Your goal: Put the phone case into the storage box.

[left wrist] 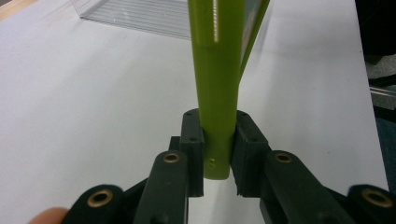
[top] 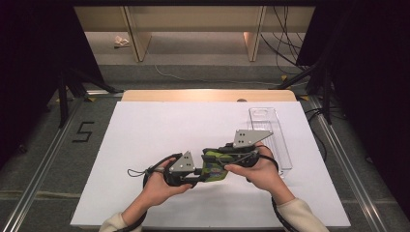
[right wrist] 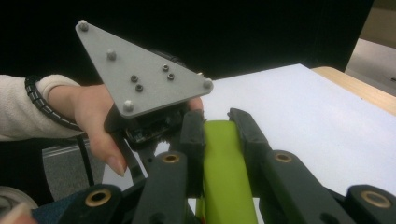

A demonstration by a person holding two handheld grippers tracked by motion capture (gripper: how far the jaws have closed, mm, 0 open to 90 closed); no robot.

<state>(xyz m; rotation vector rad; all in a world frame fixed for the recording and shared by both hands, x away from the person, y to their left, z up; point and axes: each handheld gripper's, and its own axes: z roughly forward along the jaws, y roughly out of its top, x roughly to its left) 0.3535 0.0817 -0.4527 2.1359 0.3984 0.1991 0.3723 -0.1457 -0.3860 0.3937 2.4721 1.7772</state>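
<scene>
A bright green object (top: pixel 215 168) with darker patches hangs just above the white table top, held between the two grippers. My left gripper (top: pixel 202 175) grips its left end. In the left gripper view the green object (left wrist: pixel 217 93) runs away from me as a smooth rounded bar, and the left gripper (left wrist: pixel 218 140) has its pads pressed on both sides. My right gripper (top: pixel 228 158) comes in from the right. In the right gripper view the right gripper (right wrist: pixel 218 123) is shut on the green object (right wrist: pixel 223 168), with the left gripper's grey plate (right wrist: pixel 140 79) just beyond.
A clear plastic tray (top: pixel 270 135) lies on the white table top (top: pixel 159 130) at the right, close behind my right hand; the clear tray (left wrist: pixel 135 16) also appears ahead in the left gripper view. Black stand legs and cables flank the table on the floor.
</scene>
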